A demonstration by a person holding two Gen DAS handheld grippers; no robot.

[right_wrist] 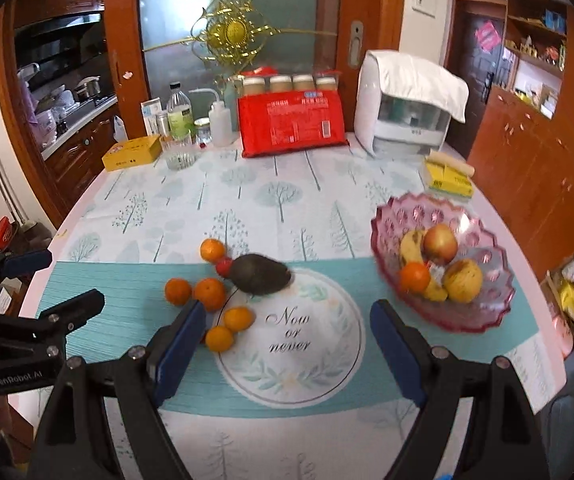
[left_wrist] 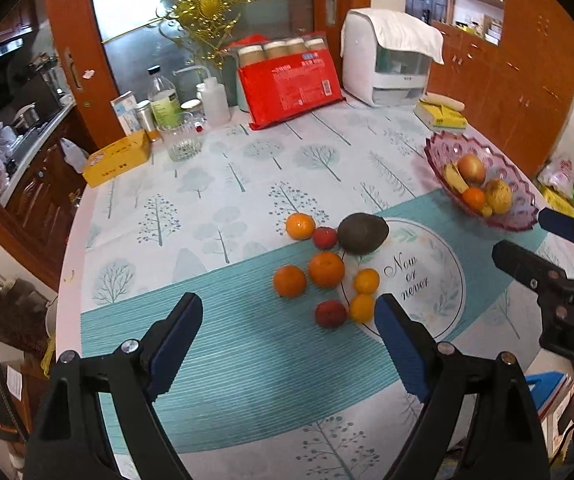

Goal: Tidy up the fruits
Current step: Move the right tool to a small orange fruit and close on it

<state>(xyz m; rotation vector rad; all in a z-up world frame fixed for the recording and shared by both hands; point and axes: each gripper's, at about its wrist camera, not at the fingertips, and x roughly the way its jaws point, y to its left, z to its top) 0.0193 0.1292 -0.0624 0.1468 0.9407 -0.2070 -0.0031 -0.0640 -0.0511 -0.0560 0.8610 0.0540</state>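
Several oranges (left_wrist: 326,269), two small red fruits (left_wrist: 330,313) and a dark avocado (left_wrist: 363,233) lie loose on the tablecloth. The avocado (right_wrist: 261,274) and oranges (right_wrist: 210,293) also show in the right wrist view. A pink glass fruit bowl (left_wrist: 521,216) to the right holds a banana, an apple, an orange and a pear; it also shows in the right wrist view (right_wrist: 491,312). My left gripper (left_wrist: 289,332) is open and empty, just in front of the loose fruit. My right gripper (right_wrist: 287,338) is open and empty, between the fruit and the bowl.
At the table's back stand a red package (left_wrist: 291,84), a white appliance with a cloth (left_wrist: 391,56), bottles and a glass (left_wrist: 183,144), and a yellow box (left_wrist: 117,158). A yellow book (left_wrist: 441,116) lies behind the bowl. The table edge curves on the left.
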